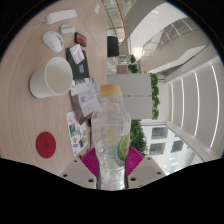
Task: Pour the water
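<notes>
My gripper (pixel 111 160) is shut on a clear plastic water bottle (pixel 109 128) with a yellow cap (pixel 110 90) and a green-and-white label. The magenta pads (pixel 91 158) press on both sides of the bottle's body. The bottle stands between the fingers and reaches well beyond them, and the whole view is tilted. A white bowl-like cup (pixel 50 78) sits on the pale table (pixel 45 115), to the left and beyond the bottle.
On the table lie a red round coaster (pixel 46 145), a white computer mouse (pixel 51 40), a white box (pixel 61 17), cards and papers (pixel 77 57) and a dark device (pixel 112 47). A bright room with windows and green plants (pixel 155 95) shows to the right.
</notes>
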### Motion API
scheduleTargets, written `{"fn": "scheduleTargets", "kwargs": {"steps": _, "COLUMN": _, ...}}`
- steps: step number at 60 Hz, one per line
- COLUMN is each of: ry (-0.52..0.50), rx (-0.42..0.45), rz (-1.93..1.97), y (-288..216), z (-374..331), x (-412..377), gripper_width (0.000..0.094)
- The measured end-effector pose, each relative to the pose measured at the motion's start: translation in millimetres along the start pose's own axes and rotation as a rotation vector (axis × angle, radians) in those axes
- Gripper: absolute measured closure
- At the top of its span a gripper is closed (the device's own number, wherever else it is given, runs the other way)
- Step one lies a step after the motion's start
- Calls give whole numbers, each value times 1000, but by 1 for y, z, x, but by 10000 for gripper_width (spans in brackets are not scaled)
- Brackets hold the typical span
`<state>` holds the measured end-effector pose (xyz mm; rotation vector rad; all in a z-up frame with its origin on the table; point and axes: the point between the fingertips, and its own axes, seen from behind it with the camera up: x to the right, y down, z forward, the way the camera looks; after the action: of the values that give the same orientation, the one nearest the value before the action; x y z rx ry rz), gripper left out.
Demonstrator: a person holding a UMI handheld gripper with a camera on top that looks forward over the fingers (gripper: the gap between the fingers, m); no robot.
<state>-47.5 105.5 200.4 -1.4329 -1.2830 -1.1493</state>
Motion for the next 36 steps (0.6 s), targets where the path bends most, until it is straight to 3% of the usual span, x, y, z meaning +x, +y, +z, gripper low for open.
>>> {"fn": "scheduleTargets", "kwargs": {"steps": 6, "ry": -16, "rx": -55, "rz": -318, "y": -12, "z": 2, "x": -11, "gripper_width": 634}}
{"fn": "scheduleTargets", "kwargs": {"steps": 17, "ry": 1, "rx": -71, "rz": -724, "y": -37, "z": 11, "x": -3, "gripper_width": 631}}
{"fn": "scheduleTargets", "kwargs": {"steps": 36, "ry": -12, "rx": -76, "rz": -836, "y": -57, "z": 16, "x": 11, "gripper_width": 631}}
